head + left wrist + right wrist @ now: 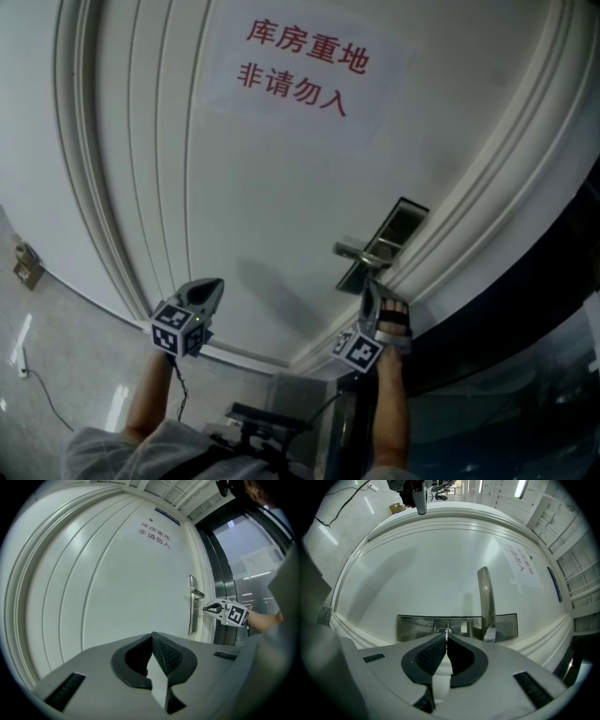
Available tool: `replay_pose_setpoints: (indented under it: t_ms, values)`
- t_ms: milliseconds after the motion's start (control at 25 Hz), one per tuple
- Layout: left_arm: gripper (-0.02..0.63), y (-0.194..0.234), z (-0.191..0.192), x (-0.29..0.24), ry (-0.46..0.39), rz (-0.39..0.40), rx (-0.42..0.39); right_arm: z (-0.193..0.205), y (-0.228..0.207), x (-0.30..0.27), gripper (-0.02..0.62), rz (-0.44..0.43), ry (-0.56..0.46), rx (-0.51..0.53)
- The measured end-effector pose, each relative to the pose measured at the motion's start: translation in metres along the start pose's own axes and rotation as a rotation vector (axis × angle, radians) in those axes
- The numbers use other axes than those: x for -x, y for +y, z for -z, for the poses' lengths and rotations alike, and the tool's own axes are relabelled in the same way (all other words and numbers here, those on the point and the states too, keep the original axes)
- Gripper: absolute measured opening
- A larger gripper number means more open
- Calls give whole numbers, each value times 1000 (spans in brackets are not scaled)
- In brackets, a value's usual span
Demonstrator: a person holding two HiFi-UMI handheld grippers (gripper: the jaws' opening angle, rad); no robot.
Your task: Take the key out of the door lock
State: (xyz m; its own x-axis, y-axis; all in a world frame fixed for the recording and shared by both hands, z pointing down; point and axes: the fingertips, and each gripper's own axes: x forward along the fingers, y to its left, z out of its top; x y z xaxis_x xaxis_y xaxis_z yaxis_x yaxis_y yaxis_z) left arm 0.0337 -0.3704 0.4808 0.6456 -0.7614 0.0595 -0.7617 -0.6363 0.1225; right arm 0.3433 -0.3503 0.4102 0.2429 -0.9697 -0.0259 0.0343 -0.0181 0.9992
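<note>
At the lock plate (412, 626), 3 o'clock in my head view, the right gripper (446, 637) is pressed together on the key (447, 631), pinching only its thin head at the very tips, and the key looks seated in the cylinder. Biggest risk as I judge it is slip, since so little metal is caught and a quick pull could leave the key behind or drop it. Second is an off-axis pull: any tilt may bind or bend the blade. If the key isn't turned to its release position it won't come out at all, and I can't tell its rotation from here. Tugging hard could also swing the door (281, 206). The lever handle (485, 597) stands just beside the jaws at 1 o'clock, sticking out toward me, so backing out crooked could knock it. The left gripper (152, 634) is closed on nothing, well apart at 8 o'clock in the head view and out of the way. A paper sign (305, 66) with red print sits at 12 o'clock on the door, a glass panel (253, 573) lies past the frame at 3 o'clock, and a cable (42, 398) trails on the floor at 8 o'clock.
</note>
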Motion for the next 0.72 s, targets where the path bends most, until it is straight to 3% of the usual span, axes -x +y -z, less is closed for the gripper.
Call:
replay_pose_setpoints:
  t_ms: [280,560,720]
  values:
    - [5,1,3,10,2,7,-3,0,0,18,21,14,18,-50]
    - [5,-3,2,20,8,31,-34,2,10,48,21,-75,4,-448]
    - [5,-6,1,26,11,53,-56,-3,9,69,21,-75,-5,-601]
